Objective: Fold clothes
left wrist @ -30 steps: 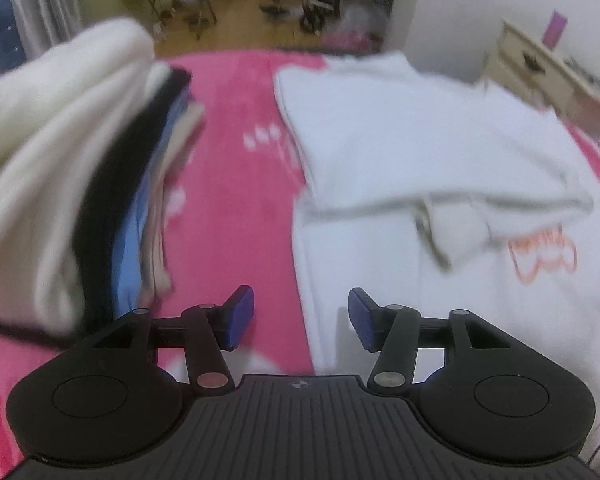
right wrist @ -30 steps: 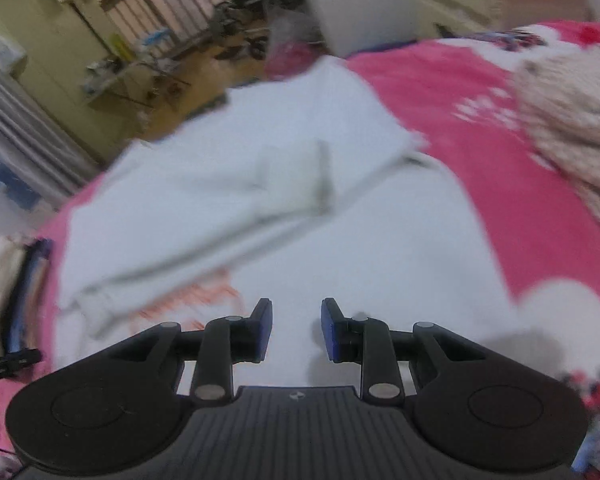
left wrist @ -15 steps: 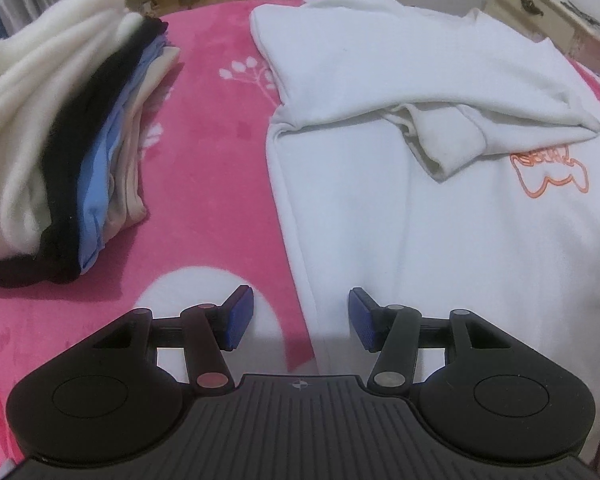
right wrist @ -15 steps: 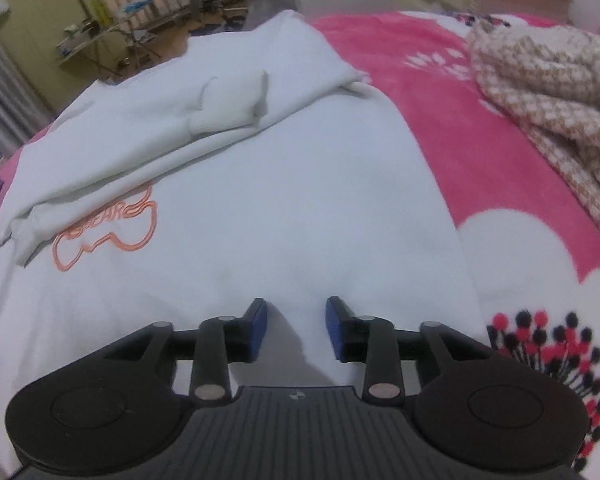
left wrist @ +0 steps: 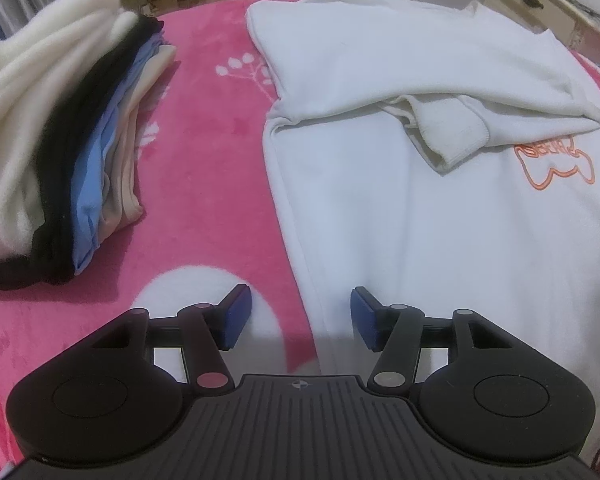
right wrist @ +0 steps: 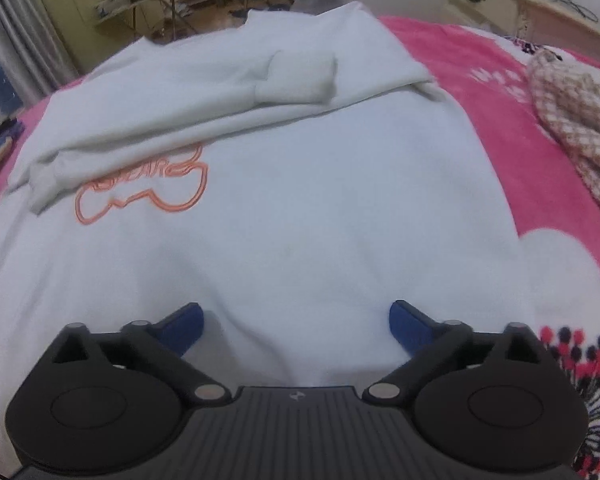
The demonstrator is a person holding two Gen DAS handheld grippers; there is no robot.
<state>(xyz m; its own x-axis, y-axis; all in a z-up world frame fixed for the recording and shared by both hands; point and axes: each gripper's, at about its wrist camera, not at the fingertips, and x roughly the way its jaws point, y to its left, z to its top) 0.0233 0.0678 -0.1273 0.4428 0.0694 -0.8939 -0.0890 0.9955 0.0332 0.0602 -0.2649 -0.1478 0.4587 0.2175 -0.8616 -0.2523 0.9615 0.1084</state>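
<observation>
A: Two claws hang over the bed [left wrist: 204, 184], both holding nothing. Where does the white sweatshirt [left wrist: 440, 208] lie?

B: Spread flat on the pink blanket, its sleeves folded across the chest above an orange outline print [right wrist: 140, 188].

A: And the left claw [left wrist: 296, 316]?

B: Its blue pads are apart at a moderate gap, straddling the sweatshirt's left side edge near the hem. One pad is over the blanket, the other over the cloth.

A: The right claw [right wrist: 296, 326]?

B: Spread wide, low over the sweatshirt's bottom part.

A: Anything else near the sweatshirt?

B: A stack of folded clothes [left wrist: 64, 148] to its left, well apart, and a checked garment [right wrist: 576, 120] to its right.
</observation>
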